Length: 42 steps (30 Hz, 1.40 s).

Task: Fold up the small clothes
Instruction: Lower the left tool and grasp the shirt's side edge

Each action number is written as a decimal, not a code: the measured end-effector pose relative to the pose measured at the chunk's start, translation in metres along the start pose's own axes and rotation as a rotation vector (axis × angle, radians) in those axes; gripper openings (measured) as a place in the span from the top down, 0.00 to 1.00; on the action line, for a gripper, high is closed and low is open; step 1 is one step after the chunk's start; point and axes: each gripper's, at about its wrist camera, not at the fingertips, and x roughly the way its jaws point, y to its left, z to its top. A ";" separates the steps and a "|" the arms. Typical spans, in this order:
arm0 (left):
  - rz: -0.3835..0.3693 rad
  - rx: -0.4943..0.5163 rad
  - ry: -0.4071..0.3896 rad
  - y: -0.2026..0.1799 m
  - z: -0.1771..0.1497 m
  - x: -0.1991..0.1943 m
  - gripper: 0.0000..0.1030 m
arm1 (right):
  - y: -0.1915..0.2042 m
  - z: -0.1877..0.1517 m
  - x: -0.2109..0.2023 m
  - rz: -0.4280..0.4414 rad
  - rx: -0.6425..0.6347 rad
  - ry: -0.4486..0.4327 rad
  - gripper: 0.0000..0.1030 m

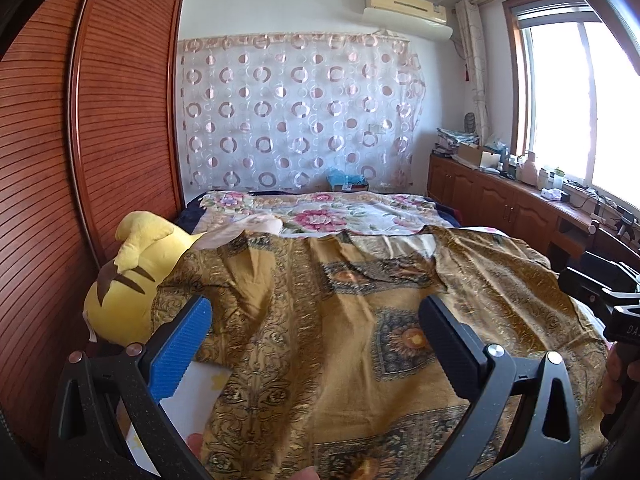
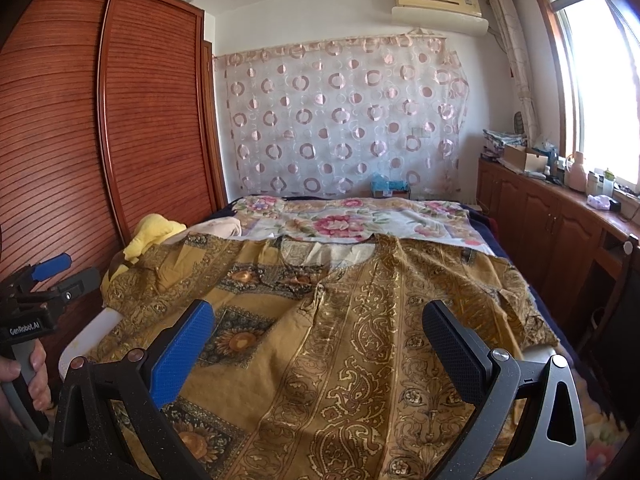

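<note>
I hover both claws, left (image 1: 316, 344) and right (image 2: 318, 344), jaws wide and empty, over the near hem of the shirt (image 2: 360, 320) spread flat on the bed (image 2: 486, 236), collar far, sleeves reaching left and right.

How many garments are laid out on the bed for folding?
1: a mustard-gold paisley-print top spread flat across the near bed, neckline toward the floral bedsheet. More may be hidden under it.
</note>
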 end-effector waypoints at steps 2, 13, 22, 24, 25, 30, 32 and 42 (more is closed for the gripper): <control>0.011 0.004 0.014 0.010 -0.004 0.008 0.00 | 0.002 0.000 0.006 0.005 -0.009 0.015 0.00; 0.079 0.027 0.139 0.070 -0.026 0.049 0.00 | 0.014 0.004 0.034 0.094 -0.059 0.105 0.00; 0.060 -0.009 0.265 0.118 -0.040 0.081 0.00 | 0.015 0.005 0.043 0.167 -0.094 0.173 0.00; 0.067 -0.024 0.291 0.132 -0.043 0.089 0.00 | 0.014 0.005 0.044 0.174 -0.105 0.191 0.00; 0.064 -0.032 0.300 0.137 -0.044 0.091 0.02 | 0.016 0.005 0.043 0.176 -0.114 0.197 0.00; 0.036 -0.080 0.350 0.161 -0.046 0.108 0.13 | 0.018 0.006 0.043 0.202 -0.145 0.226 0.00; 0.009 -0.089 0.367 0.165 -0.045 0.116 0.17 | 0.018 0.008 0.045 0.212 -0.158 0.235 0.00; -0.091 -0.259 0.480 0.196 -0.054 0.162 0.52 | 0.018 0.012 0.043 0.262 -0.185 0.226 0.00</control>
